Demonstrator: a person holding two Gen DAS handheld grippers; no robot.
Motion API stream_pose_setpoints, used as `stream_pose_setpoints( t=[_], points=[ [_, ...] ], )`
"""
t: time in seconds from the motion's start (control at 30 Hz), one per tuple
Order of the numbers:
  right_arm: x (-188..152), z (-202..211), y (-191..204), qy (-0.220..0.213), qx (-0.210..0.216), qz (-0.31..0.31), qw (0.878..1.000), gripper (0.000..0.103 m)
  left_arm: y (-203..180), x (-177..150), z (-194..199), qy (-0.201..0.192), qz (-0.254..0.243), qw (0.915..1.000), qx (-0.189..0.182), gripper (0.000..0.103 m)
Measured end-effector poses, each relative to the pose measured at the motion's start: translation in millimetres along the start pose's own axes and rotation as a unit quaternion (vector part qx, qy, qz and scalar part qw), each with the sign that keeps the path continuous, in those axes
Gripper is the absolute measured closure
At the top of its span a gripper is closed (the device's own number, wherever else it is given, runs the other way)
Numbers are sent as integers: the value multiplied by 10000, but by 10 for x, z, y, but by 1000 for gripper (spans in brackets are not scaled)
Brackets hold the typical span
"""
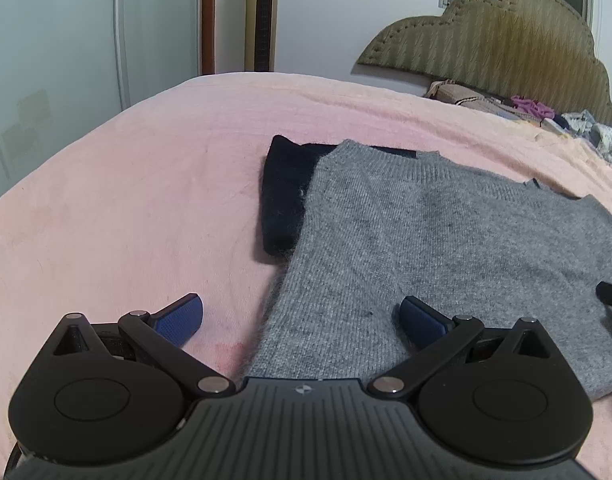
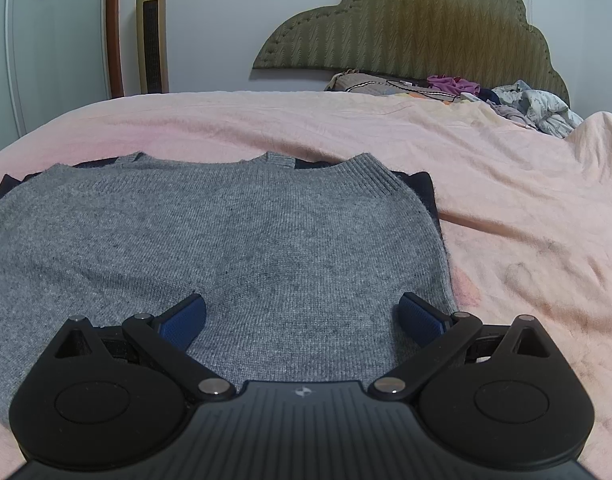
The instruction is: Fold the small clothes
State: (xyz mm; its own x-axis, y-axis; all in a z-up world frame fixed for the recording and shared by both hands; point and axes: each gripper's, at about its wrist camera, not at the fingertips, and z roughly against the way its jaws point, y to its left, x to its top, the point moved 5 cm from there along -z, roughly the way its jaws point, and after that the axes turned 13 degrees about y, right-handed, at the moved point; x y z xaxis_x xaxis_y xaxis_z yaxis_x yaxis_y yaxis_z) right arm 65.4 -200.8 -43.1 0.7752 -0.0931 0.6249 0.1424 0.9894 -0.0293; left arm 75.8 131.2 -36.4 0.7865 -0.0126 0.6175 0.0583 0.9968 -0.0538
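Sweater (image 2: 226, 248) lies flat on bed (image 2: 506, 220), atop second garment (image 1: 284, 196) that sticks out past sweater's edges. Behind sweater, at bed's far end: clothes pile (image 2: 518, 108), headboard (image 2: 406, 28) beyond it. Tower fan (image 2: 152, 32) stands behind bed, left of headboard.

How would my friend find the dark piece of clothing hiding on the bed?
Find the big pink bed cover, then the grey sweater lying flat on it. The dark garment peeks out from underneath the sweater's edges; it is nearly black and fuzzy.
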Motion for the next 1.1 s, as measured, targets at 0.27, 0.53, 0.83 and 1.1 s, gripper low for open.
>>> stream_pose_setpoints(
  t=[0.27, 0.53, 0.83, 1.1],
  points=[
    [-10, 92, 34, -154, 27, 22, 9999, 0, 144, 168, 85, 223, 72, 9996, -159, 0],
    [56, 506, 536, -520, 644, 444, 9956, 0, 316, 435, 158, 243, 146, 9996, -53, 0],
    [-45, 874, 1280, -819, 863, 1861, 9753, 0, 328, 615, 45, 480, 86, 9988, 47, 0],
    [-264, 982, 1710, -751, 1098, 2727, 9529, 0, 314, 776, -98, 694, 107, 9975, -104, 0]
  ],
)
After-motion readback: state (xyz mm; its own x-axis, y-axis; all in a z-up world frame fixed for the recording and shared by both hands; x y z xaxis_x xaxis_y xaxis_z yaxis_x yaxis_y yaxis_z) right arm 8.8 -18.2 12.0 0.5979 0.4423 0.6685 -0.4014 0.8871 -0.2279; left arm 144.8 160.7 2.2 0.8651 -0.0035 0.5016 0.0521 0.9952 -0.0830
